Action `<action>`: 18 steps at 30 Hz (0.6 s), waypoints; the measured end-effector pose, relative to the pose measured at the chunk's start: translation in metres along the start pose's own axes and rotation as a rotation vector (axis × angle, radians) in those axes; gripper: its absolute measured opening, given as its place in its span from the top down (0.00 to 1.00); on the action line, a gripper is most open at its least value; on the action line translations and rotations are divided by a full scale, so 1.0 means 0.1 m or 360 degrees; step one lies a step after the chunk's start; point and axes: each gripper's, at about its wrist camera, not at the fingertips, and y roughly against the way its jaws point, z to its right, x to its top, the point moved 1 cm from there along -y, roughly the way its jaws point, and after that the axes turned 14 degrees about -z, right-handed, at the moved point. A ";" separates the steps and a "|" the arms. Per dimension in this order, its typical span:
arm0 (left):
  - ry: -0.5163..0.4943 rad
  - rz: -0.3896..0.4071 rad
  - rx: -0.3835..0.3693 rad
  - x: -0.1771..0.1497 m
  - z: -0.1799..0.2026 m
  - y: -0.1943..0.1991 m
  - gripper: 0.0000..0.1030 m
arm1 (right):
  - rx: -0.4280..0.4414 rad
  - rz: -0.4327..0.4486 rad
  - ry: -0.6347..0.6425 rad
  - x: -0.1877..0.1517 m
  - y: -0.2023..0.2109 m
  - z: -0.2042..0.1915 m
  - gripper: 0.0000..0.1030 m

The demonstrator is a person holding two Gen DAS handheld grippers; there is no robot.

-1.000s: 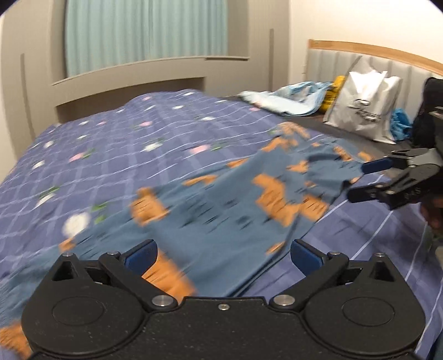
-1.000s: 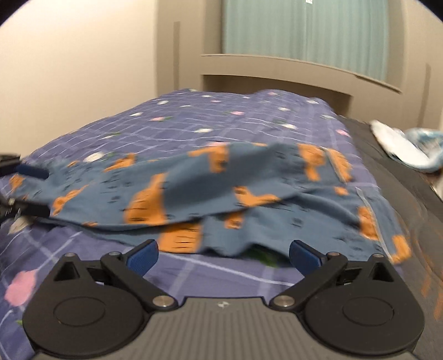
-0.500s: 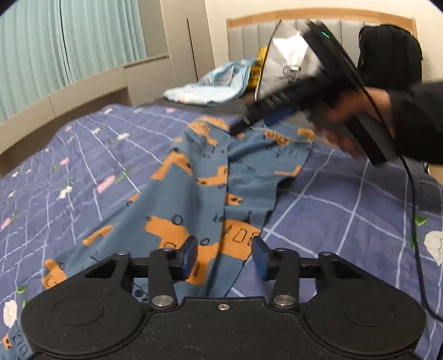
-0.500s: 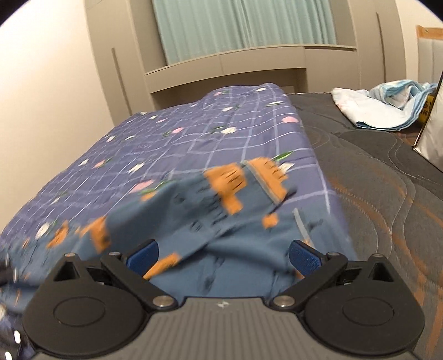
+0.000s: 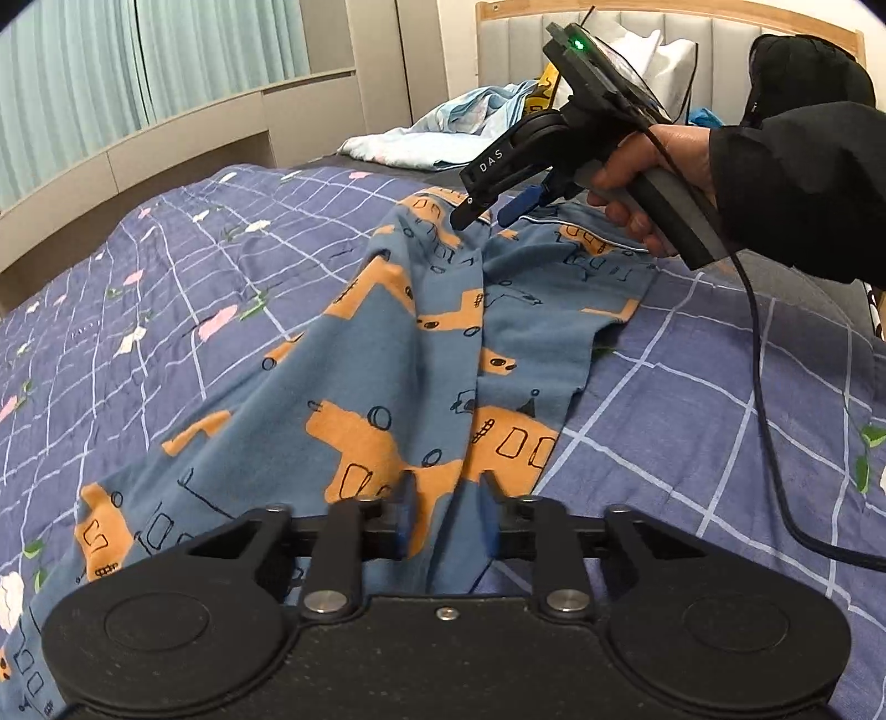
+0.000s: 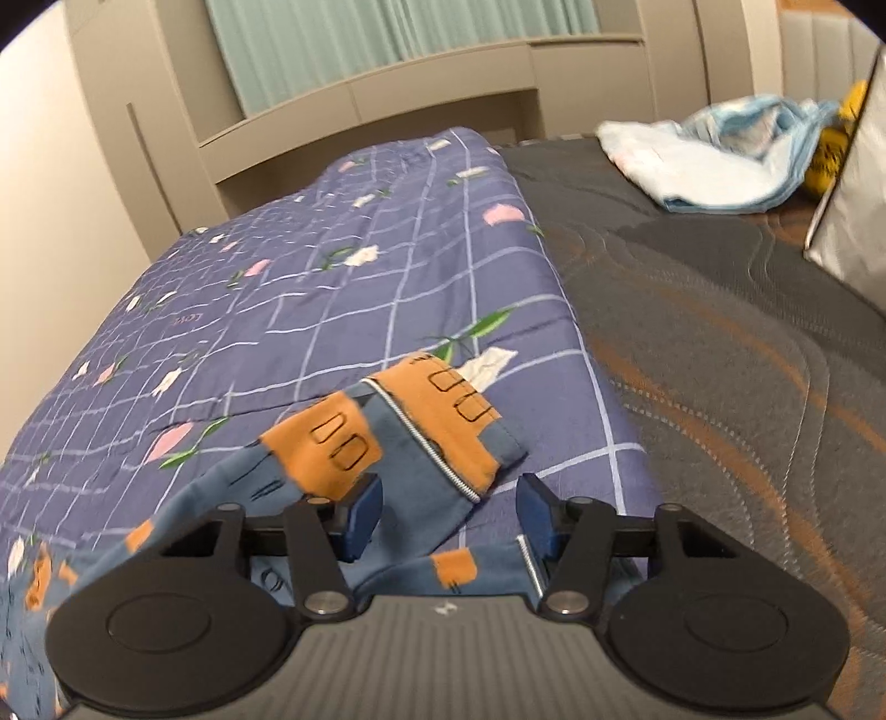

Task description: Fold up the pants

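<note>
The blue pants with orange prints (image 5: 387,343) lie stretched on the purple checked quilt (image 5: 183,266). My left gripper (image 5: 443,515) is shut on a bunched fold of the pants at the near end. My right gripper (image 5: 482,213) shows in the left wrist view at the far end, at the waistband. In the right wrist view, my right gripper (image 6: 448,515) has its jaws partly closed around the waistband edge (image 6: 437,432), with a gap still showing beside the cloth.
A dark grey mattress (image 6: 720,343) lies bare beside the quilt. A light blue cloth pile (image 6: 714,149) and a white bag (image 6: 853,210) sit near the headboard (image 5: 664,33). A black cable (image 5: 775,443) trails across the quilt.
Both grippers narrowed from wide open. The left closed on the pants' near end. The right moved to the waistband and partly closed around it.
</note>
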 end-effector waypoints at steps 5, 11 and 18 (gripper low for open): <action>0.0052 -0.0009 -0.0010 0.02 -0.08 -0.01 1.00 | 0.0009 0.0001 -0.0059 0.02 -0.06 0.03 0.78; 0.0071 0.0028 -0.0006 0.02 -0.08 0.06 1.00 | 0.0013 0.0083 -0.0063 0.03 0.05 0.03 0.90; 0.0091 0.0125 -0.0015 0.03 -0.06 0.30 1.00 | -0.0061 0.0250 0.0101 -0.05 0.57 -0.07 0.91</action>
